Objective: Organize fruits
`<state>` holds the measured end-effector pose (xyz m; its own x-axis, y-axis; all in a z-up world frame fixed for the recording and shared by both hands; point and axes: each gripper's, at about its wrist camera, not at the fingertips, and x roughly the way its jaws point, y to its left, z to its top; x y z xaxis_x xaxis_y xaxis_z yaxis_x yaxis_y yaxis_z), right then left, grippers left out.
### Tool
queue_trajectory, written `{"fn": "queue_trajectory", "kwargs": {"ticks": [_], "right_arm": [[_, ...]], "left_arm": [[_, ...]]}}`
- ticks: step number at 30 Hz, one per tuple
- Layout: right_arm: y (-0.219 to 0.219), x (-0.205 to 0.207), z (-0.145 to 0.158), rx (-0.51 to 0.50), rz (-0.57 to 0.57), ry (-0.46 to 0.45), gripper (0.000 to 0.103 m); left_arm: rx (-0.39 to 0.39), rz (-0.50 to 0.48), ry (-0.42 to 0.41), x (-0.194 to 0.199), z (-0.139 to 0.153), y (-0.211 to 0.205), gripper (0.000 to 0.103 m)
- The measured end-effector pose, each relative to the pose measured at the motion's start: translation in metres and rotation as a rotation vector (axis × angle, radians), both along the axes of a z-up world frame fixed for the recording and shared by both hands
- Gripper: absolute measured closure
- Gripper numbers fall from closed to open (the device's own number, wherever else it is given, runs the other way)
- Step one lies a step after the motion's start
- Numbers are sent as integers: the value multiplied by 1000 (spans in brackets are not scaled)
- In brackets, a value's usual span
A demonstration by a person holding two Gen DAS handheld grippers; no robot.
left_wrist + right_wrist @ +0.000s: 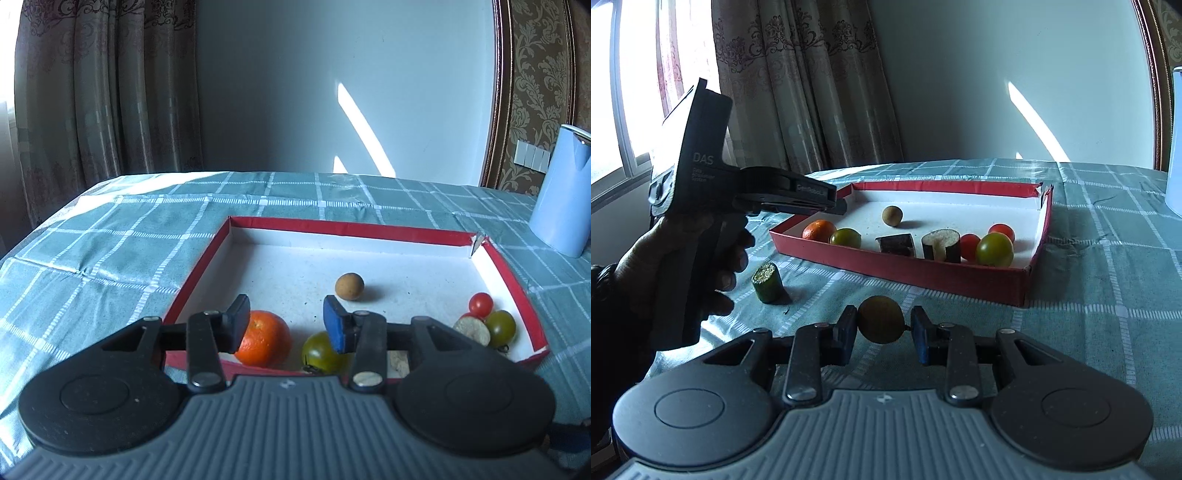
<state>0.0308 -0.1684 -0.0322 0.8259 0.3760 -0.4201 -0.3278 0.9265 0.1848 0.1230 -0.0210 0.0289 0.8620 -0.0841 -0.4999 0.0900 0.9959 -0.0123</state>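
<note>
Right gripper [881, 330] is clamping a brown round fruit [880, 319]; red tray [923, 275] is lying ahead-right. Left gripper [284, 321] is hanging open, empty, over the orange [264, 345].

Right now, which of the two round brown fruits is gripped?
The round brown fruit outside the red-walled tray, pinched by the right hand-held gripper above the tablecloth. The other brown fruit lies loose on the tray floor.

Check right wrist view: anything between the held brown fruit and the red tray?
Nothing: bare checked tablecloth between the brown fruit in the right gripper and the red tray. The green stub lies off to the left.
</note>
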Motion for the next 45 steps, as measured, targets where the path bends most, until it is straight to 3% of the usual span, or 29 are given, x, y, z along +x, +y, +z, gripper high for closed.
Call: {"fn": "queue_trajectory", "kwargs": {"ticks": [10,15,23,27,32,33,36,45], "right_arm": [[21,23,36,-21,-46,-87,72],[40,52,47,-46,-75,-106,72],[57,104,38,-79,-135,-44,72],[58,118,27,-91,-167,-10,72],[52,130,18,-67,-201,21,72],[51,130,18,-65,-212,21,71],[46,128,17,-52,-233,21,44],[25,74,23,-6,-222,-61,43]], "left_arm": [[3,78,22,-49,-21,37,57],[3,105,-15,-63,-28,51,36],[5,88,-46,-69,-28,54,20],[-10,86,-43,-69,-29,57,17],[-15,96,-35,-69,-29,58,4],[-17,97,-33,-69,-29,58,3],[-22,97,-26,-68,-30,59,0],[-36,29,13,-67,-32,53,0]]}}
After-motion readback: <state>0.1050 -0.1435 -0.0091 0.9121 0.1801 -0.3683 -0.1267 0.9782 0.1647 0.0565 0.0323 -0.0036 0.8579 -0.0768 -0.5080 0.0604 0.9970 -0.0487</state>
